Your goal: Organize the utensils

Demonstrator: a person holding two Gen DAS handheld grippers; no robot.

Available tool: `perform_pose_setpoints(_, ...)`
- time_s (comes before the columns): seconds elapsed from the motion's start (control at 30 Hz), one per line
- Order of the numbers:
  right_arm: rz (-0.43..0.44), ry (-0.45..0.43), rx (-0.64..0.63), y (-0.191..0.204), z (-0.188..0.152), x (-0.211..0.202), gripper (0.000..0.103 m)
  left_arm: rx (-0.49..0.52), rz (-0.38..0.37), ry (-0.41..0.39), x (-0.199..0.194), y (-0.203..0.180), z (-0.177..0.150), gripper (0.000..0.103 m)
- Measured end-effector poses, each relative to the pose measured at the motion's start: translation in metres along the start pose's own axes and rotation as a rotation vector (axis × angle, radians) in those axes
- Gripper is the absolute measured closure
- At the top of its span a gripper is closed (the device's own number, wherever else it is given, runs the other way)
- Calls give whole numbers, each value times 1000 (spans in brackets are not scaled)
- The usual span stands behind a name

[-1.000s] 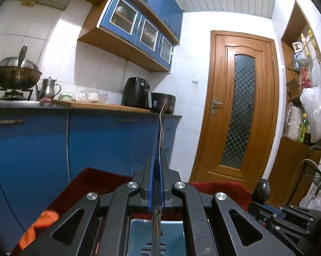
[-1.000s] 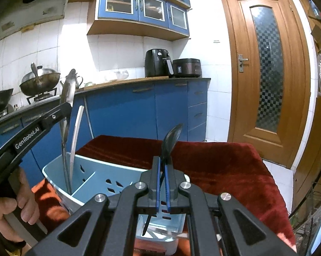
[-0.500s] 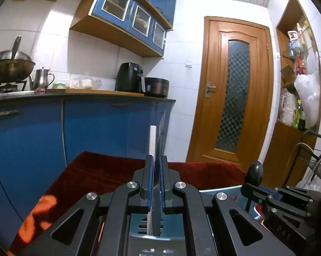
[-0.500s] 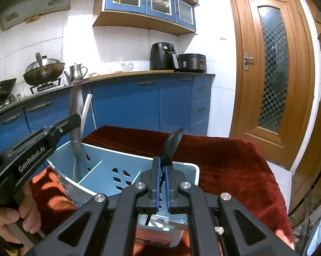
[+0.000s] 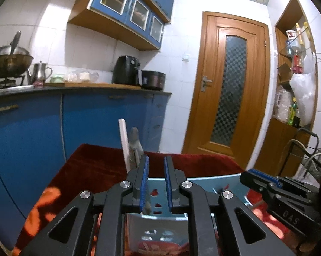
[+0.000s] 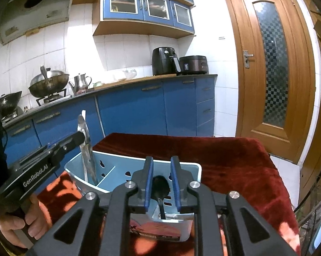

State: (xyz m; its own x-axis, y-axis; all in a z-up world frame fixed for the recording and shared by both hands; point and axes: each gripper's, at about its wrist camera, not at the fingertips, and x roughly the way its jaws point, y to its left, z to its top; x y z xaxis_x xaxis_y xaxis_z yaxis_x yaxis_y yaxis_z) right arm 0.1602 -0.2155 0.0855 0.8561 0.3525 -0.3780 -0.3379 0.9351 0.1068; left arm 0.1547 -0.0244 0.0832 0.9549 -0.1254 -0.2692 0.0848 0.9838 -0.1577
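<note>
Now both sets of jaws stand apart, gripping nothing. Between the right gripper's [image 6: 162, 183] blue pads and just beyond them, a black spoon [image 6: 160, 188] stands bowl-up in the near compartment of the light-blue utensil caddy [image 6: 188, 166]. Just ahead and left of the left gripper [image 5: 155, 181], a metal utensil [image 6: 88, 149] and a white stick [image 5: 124, 143] lean upright in the caddy's far compartment. The caddy sits on a red cloth [image 6: 224, 149] covering the tabletop.
</note>
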Motion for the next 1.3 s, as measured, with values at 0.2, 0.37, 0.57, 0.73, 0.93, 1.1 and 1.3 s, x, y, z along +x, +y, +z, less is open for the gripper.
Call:
perform_pose_setpoints(0.2,10,-26,20,0,2,-19,83,1,-40,44,-9,-2,2,88)
perform_pose_setpoints(0.37,31,-15,55,4,5,-39,81,6,-68,57,-26,-2,5,88)
perform_pose_setpoints(0.57,38,0,56,18,4,-64,81,26,-65,84,-49,-3,8,88)
perform_pose_setpoints(0.73,47,11,64,25,1,-86,80,32,-56,99,-70,-5,9,88)
perform_pose_setpoints(0.93,29,70,98,27,-10,-104,80,52,-40,134,-89,-4,1,88)
perform_pose_setpoints(1.1,15,116,129,24,-24,-115,80,34,-42,192,-100,2,-8,88)
perform_pose_setpoints(1.3,1,161,148,20,-42,-126,77,27,-11,245,-112,11,-19,88)
